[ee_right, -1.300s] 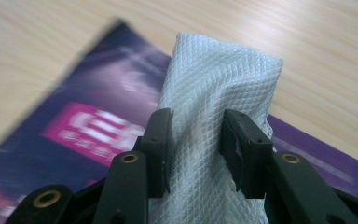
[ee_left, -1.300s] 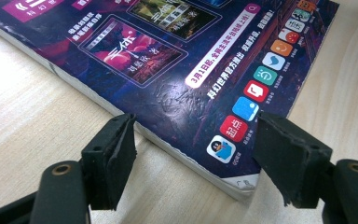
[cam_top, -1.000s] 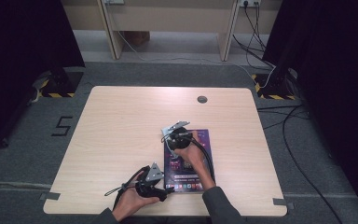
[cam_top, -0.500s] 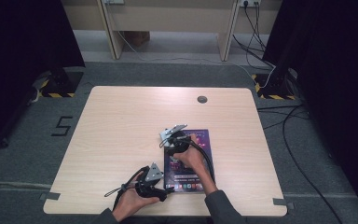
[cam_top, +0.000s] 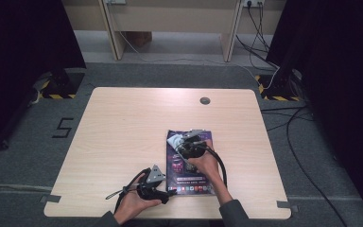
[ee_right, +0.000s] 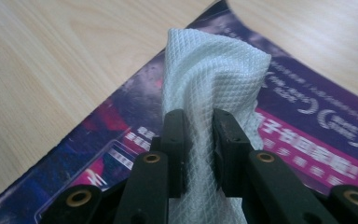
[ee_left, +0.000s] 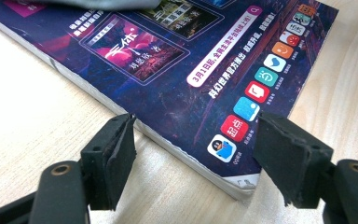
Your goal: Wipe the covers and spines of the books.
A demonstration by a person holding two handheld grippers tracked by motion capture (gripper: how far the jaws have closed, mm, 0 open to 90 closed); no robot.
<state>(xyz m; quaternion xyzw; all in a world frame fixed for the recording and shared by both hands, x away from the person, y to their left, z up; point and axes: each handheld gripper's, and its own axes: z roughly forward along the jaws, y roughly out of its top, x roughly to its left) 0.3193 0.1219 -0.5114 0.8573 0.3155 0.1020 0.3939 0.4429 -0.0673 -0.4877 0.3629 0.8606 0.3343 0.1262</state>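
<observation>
A dark purple magazine (cam_top: 191,182) lies flat on the wooden table (cam_top: 123,127) near its front edge. My right gripper (cam_top: 183,144) rests on the magazine's far half, shut on a white waffle-weave cloth (ee_right: 209,70). Its jaws have just been closing, with the cloth bunched between the pads over the cover (ee_right: 307,121). My left gripper (cam_top: 170,192) sits at the magazine's near left corner. Its jaws (ee_left: 193,154) stand open on either side of that corner (ee_left: 177,70), one pad beside the spine edge and the other over the cover. A grey bit of the cloth (ee_left: 98,3) shows at the far end.
A round cable hole (cam_top: 204,100) sits near the table's far edge. The right gripper's black cable (cam_top: 221,166) loops beside the forearm over the magazine's right side. Bare wood spreads to the left and far side.
The right hand with the cloth has slid a little to the right across the magazine cover. The left hand has stayed at the near corner.
</observation>
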